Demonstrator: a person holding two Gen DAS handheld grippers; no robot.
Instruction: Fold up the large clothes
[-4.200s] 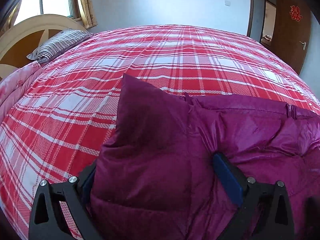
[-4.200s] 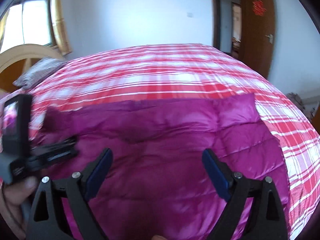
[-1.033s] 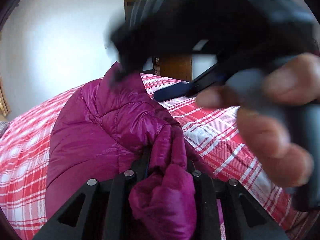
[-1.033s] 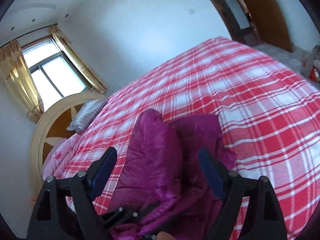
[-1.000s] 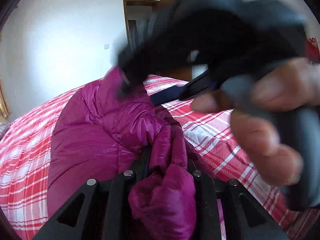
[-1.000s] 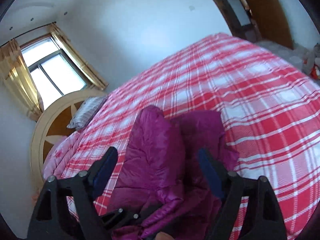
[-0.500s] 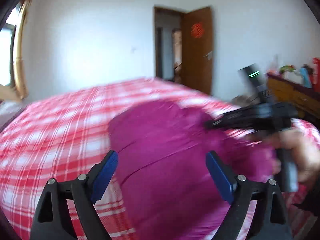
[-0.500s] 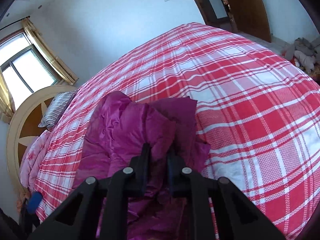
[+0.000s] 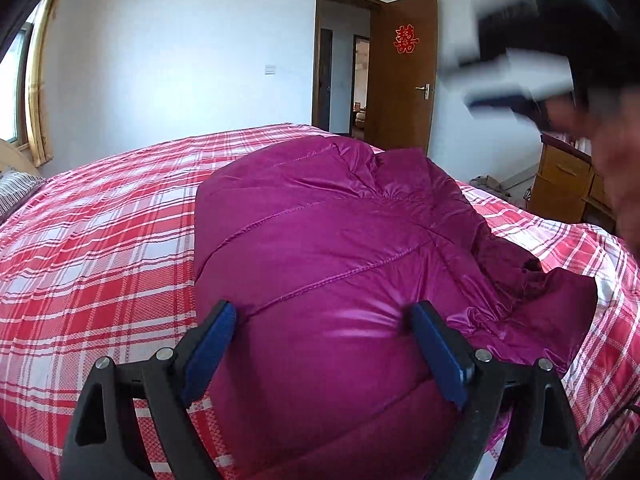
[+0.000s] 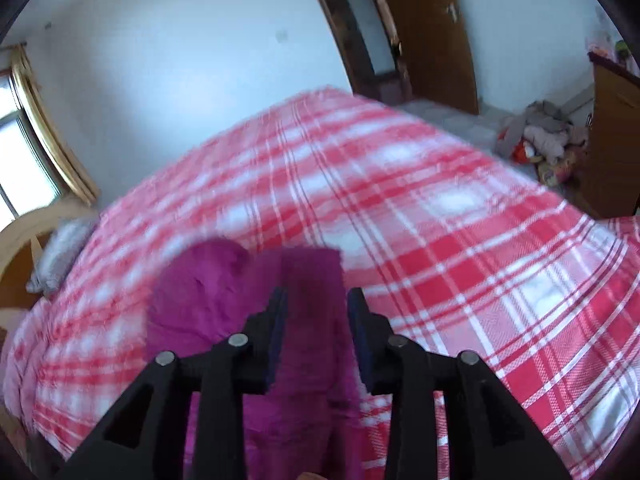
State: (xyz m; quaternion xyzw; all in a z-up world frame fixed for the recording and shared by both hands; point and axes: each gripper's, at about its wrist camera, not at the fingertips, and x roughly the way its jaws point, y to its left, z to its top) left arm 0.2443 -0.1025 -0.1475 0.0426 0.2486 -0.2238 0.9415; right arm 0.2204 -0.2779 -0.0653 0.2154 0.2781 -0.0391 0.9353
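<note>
A magenta quilted down jacket [image 9: 320, 248] lies folded in a thick bundle on the red plaid bed [image 9: 100, 248]. My left gripper [image 9: 320, 332] is open, its blue pads resting on either side of the jacket's near end. In the right wrist view the jacket [image 10: 208, 300] is blurred, and a strip of its fabric runs between the pads of my right gripper [image 10: 316, 312], whose jaws stand a narrow gap apart. The right gripper and the hand holding it show as a dark blur at the upper right of the left wrist view [image 9: 532, 68].
A striped pillow [image 9: 16, 192] and wooden headboard are at the bed's left end. An open brown door [image 9: 404, 80] is behind the bed. A wooden cabinet [image 9: 568, 184] stands at right, with a pile of clothes on the floor [image 10: 540, 140].
My left gripper let go of the jacket fold, opened, and came down onto the bundle. My right gripper shut on the jacket half a second ago and has since opened slightly and lifted.
</note>
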